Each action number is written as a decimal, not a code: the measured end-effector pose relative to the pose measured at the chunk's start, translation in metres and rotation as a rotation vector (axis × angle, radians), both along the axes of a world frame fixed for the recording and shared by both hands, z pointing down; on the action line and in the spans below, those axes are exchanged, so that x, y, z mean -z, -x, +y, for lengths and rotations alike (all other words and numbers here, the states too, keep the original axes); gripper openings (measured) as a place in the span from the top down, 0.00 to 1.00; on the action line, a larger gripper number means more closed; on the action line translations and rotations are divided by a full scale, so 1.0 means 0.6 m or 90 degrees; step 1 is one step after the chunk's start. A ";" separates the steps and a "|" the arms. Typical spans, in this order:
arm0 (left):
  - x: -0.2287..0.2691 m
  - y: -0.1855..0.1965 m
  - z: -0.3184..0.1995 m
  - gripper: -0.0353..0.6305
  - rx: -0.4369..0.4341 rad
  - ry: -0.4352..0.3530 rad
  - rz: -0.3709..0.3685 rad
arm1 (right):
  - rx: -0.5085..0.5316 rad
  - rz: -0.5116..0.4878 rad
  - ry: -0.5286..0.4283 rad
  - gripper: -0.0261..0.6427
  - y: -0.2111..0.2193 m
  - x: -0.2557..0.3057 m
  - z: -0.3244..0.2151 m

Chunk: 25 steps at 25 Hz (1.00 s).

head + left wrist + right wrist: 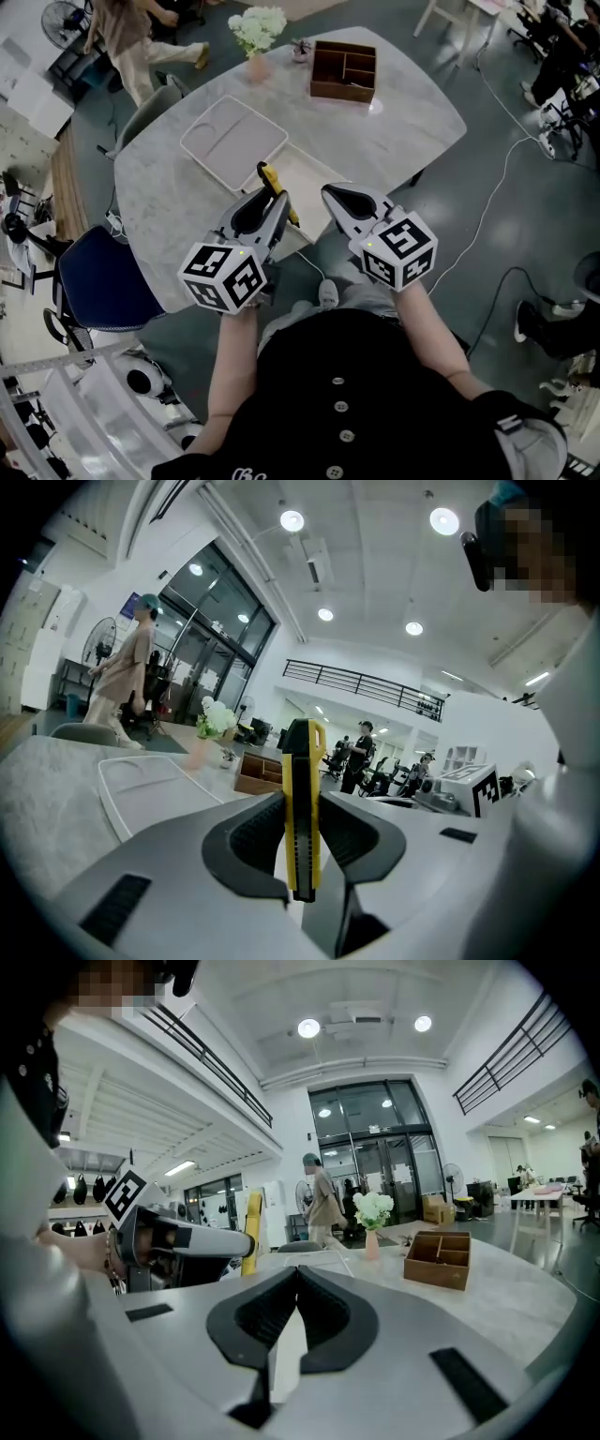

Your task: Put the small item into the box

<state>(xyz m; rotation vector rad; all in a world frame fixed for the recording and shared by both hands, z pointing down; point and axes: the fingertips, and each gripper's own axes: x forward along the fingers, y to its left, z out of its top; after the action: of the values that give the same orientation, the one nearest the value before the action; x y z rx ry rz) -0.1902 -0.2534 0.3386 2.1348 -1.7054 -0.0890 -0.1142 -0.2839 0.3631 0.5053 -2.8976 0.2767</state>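
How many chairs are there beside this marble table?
2: a grey chair at the table's far left corner and a blue chair by its left edge. The person's body may hide others nearer.

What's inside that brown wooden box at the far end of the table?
Only dividers splitting the box into compartments; from overhead they look empty. Shadow along the walls could hide something tiny.

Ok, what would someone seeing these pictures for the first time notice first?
The yellow utility knife stands out first, clamped in the left gripper above the near side of the marble table. Across the table sits a brown wooden box with dividers, and a white tray lies closer in. The right gripper is shut and empty.
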 end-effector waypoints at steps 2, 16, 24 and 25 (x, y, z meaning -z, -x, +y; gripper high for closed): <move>-0.003 0.001 -0.011 0.76 0.003 0.003 0.001 | 0.004 0.000 0.003 0.96 0.003 -0.003 -0.013; -0.025 0.003 -0.045 0.76 -0.001 0.031 -0.006 | 0.008 0.013 0.046 0.96 0.000 -0.037 -0.040; -0.021 0.027 -0.074 0.76 -0.027 0.036 -0.011 | -0.020 0.032 0.034 0.96 0.014 -0.035 -0.064; -0.021 0.028 -0.077 0.76 -0.033 0.038 -0.011 | -0.024 0.032 0.034 0.96 0.018 -0.033 -0.066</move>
<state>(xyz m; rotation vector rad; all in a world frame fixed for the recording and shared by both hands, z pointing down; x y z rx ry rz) -0.2073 -0.2994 0.3514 2.1408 -1.6395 -0.0054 -0.1249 -0.3235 0.3831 0.5494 -2.8257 0.3411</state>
